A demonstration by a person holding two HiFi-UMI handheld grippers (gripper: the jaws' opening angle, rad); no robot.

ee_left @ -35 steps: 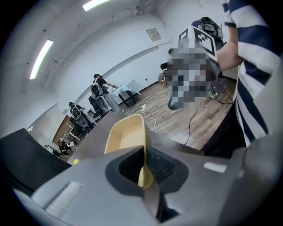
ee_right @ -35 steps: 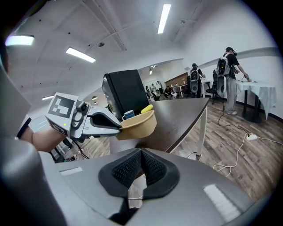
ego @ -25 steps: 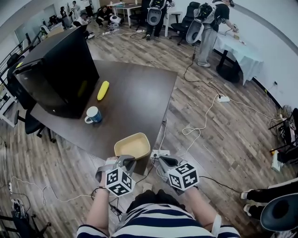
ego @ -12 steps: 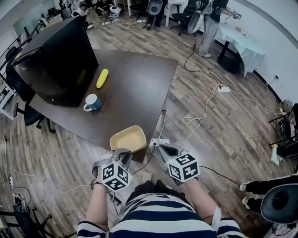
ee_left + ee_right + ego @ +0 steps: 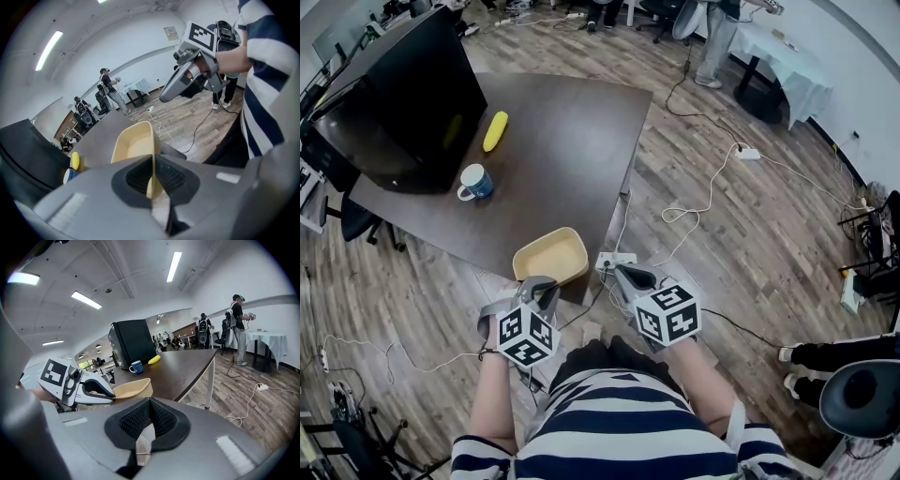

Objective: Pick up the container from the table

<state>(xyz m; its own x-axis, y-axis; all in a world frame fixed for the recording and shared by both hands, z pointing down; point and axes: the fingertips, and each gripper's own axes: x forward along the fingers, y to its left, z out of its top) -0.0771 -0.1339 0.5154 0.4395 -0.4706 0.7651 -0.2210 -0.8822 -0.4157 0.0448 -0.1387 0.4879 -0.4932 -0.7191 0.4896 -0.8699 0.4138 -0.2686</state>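
The container [image 5: 550,258] is a shallow pale-yellow tub at the near corner of the dark brown table [image 5: 572,141]. My left gripper [image 5: 546,285] is shut on the tub's near rim. In the left gripper view that rim [image 5: 151,185] runs edge-on between the closed pads and the tub [image 5: 133,143] stretches away from them. My right gripper [image 5: 623,277] hovers just right of the tub, beyond the table's edge, shut with nothing in it. The right gripper view shows the tub [image 5: 133,389] held level with the tabletop by the left gripper [image 5: 96,389].
A blue mug [image 5: 475,182] and a yellow banana [image 5: 495,131] lie further back beside a big black box [image 5: 398,98]. A power strip [image 5: 619,261] and cables [image 5: 694,211] lie on the wooden floor to the right. People stand near a cloth-covered table [image 5: 792,70] far back.
The left gripper has drawn the tub slightly toward me and to the left at the table's corner. The head view has shifted, so the table sits higher in the picture.
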